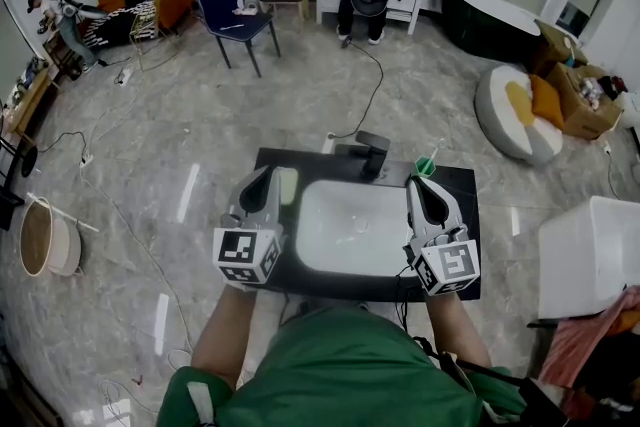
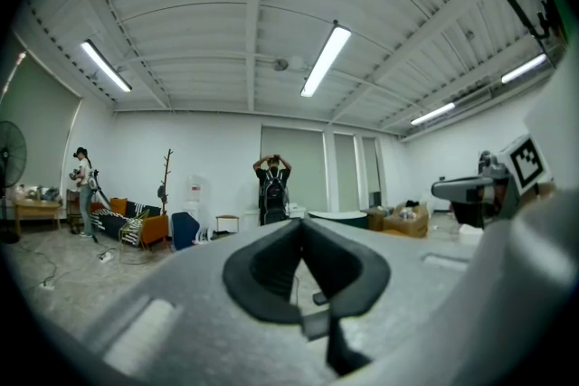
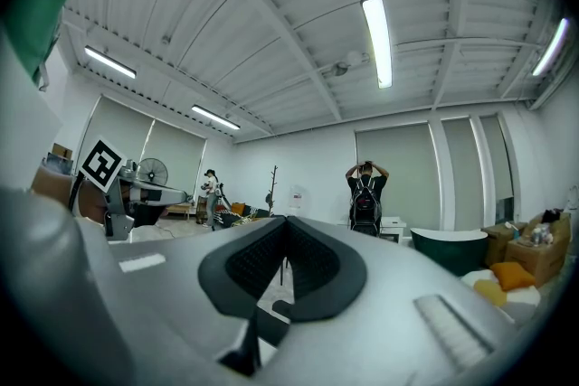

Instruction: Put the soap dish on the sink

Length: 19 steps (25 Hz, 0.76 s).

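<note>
1. Two marker cubes, one (image 1: 247, 255) on your left gripper (image 1: 263, 177) and one (image 1: 449, 267) on your right gripper (image 1: 417, 183), carry black-and-white square codes. That is the only print you can make out.
2. Your soap dish (image 1: 286, 185) lies on the black counter (image 1: 462, 215), just left of the sink (image 1: 350, 227) and just right of your left gripper's tips. I cannot tell whether they touch.
3. Its long axis runs near to far, alongside the sink's left edge.
4. It is a pale, flat rectangle with rounded corners. The sink is a glossy white rounded rectangle set in the matte black top.
5. A black angular faucet (image 1: 372, 153) stands at the sink's far edge, and a green cup (image 1: 427, 165) sits just right of it.
6. Your left gripper (image 2: 301, 221) is clenched: its ribbed black pads meet at the tips with nothing between them.
7. Your right gripper (image 3: 288, 220) is clenched the same way, empty, over the sink's right edge.
</note>
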Motion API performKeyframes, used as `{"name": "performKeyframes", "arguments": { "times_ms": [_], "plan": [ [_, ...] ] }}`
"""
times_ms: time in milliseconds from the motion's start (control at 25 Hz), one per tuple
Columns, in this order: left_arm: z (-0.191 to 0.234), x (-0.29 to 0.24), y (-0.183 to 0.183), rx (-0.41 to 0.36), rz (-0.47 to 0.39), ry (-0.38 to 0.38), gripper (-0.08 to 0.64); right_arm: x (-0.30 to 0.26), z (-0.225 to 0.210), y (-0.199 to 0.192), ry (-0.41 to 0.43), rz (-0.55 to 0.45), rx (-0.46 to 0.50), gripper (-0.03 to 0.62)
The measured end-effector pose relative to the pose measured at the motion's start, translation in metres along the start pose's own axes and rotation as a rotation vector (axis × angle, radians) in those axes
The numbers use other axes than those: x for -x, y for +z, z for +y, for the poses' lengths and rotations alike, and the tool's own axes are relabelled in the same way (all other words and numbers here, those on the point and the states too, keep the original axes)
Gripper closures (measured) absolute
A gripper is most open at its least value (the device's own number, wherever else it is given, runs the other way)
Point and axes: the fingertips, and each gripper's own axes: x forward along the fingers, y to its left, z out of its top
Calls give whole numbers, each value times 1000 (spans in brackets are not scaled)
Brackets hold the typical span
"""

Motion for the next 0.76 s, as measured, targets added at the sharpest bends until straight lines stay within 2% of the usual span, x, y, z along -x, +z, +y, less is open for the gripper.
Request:
{"name": "performKeyframes", "arguments": {
  "times_ms": [760],
  "plan": [
    [18, -15, -11, 7, 16, -12, 561, -20, 5, -7, 5, 5, 7, 595]
  ]
}}
